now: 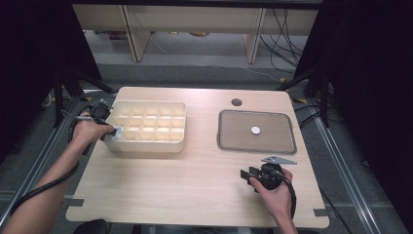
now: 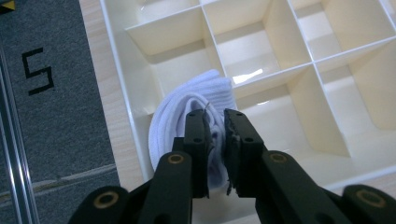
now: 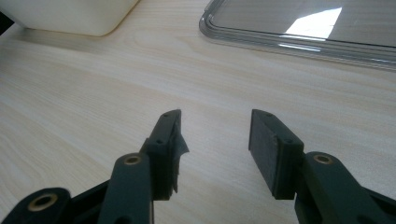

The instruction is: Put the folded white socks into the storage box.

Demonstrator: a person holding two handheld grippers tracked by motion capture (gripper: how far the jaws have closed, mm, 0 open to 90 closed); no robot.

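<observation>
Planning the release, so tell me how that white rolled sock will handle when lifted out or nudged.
Probably soft: the white rolled sock bulges around the left gripper, whose jaws pinch its folds. It looks light, ribbed knit, so unlikely to slip. Released, it may loosen, but the cream divider box's walls should contain it.

claw [image 2: 215, 126]: black jaws, brass pivot pins | cables: black | forearms: no sleeves

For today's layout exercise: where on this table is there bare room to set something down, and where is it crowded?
Free: the wide strip of pale wooden table between the cream plastic divider box and the grey shallow tray, down to the near edge. Crowded: the box's left end, where the left gripper pinches a rolled white sock, and around the right gripper.
</observation>
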